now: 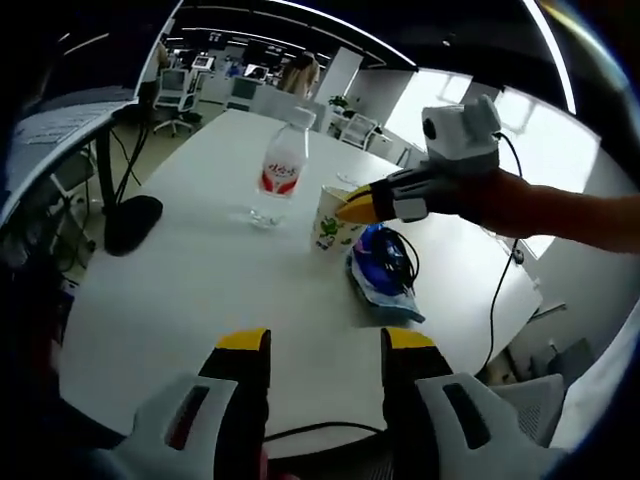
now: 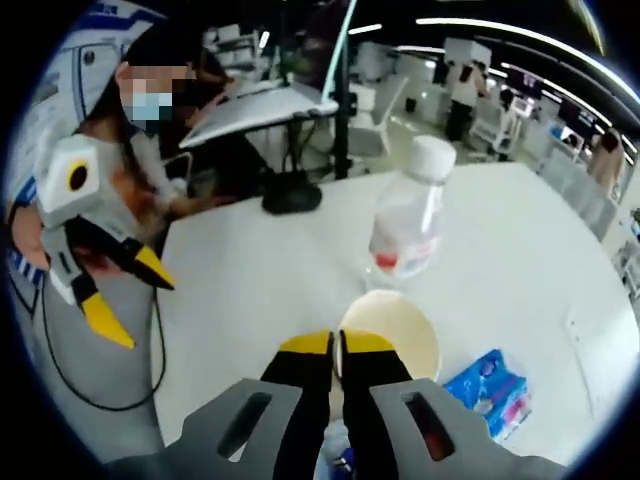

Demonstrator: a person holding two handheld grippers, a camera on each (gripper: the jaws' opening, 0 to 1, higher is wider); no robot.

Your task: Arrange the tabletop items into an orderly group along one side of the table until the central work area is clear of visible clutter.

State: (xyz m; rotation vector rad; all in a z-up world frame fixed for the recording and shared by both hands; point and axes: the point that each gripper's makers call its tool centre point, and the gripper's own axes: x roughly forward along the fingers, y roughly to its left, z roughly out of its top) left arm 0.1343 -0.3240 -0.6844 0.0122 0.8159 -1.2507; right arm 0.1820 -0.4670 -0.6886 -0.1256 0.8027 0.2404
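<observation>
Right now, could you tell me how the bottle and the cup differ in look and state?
The bottle is clear plastic with a white cap and a red label; the cup is opaque paper with green print. The bottle is capped, the cup open-topped. The bottle stands free, while the right gripper pinches the cup's rim. Both stand upright on the white table.

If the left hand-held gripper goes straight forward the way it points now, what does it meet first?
Probably the blue packet, which lies nearest ahead, slightly right of the open left hand-held gripper. The paper cup stands just behind it. Depth is unclear, so it might pass to the packet's left over bare table.
</observation>
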